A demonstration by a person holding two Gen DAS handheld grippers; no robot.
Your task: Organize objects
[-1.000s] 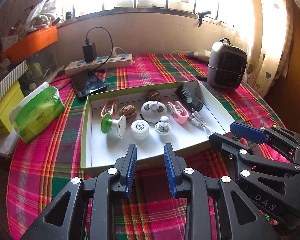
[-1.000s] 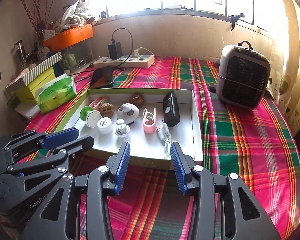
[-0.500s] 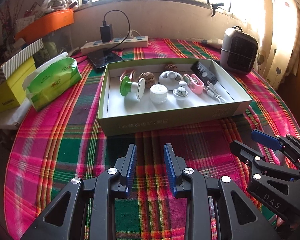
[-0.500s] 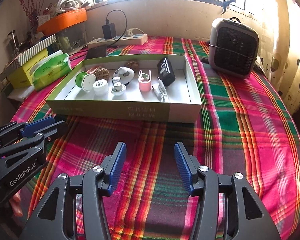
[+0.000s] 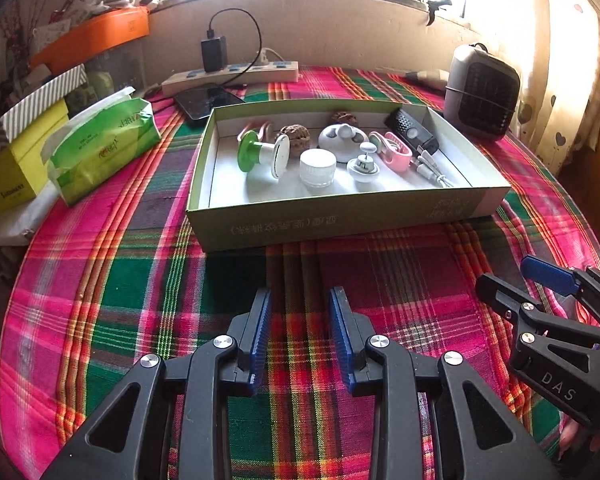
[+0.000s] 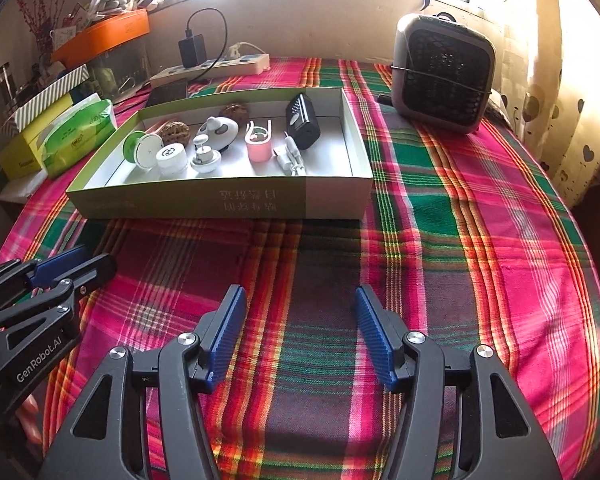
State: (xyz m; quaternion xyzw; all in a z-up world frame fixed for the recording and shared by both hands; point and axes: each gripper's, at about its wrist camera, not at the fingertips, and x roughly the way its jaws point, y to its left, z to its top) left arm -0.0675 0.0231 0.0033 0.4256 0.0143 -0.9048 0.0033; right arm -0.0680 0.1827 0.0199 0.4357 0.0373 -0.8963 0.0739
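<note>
A shallow green box (image 5: pixel 340 220) (image 6: pixel 204 200) stands on the plaid tablecloth and holds several small things: a green-and-white spool (image 5: pixel 260 154), a white cap (image 5: pixel 318 166), two walnuts, a pink clip (image 6: pixel 258 142), a black device (image 6: pixel 302 122) and a white cable (image 5: pixel 432 168). My left gripper (image 5: pixel 300 332) is open and empty, well in front of the box. My right gripper (image 6: pixel 300 336) is open and empty, also short of the box. Each gripper shows at the edge of the other's view.
A grey heater (image 6: pixel 444 76) stands at the back right. A green tissue pack (image 5: pixel 100 148) and a yellow box (image 5: pixel 16 164) lie at the left. A phone (image 5: pixel 206 102), a power strip (image 5: pixel 232 76) and an orange bin (image 5: pixel 92 38) are at the back.
Both grippers have drawn back from the box toward the table's near edge. The right jaws have opened a little wider. The box's contents have not moved.
</note>
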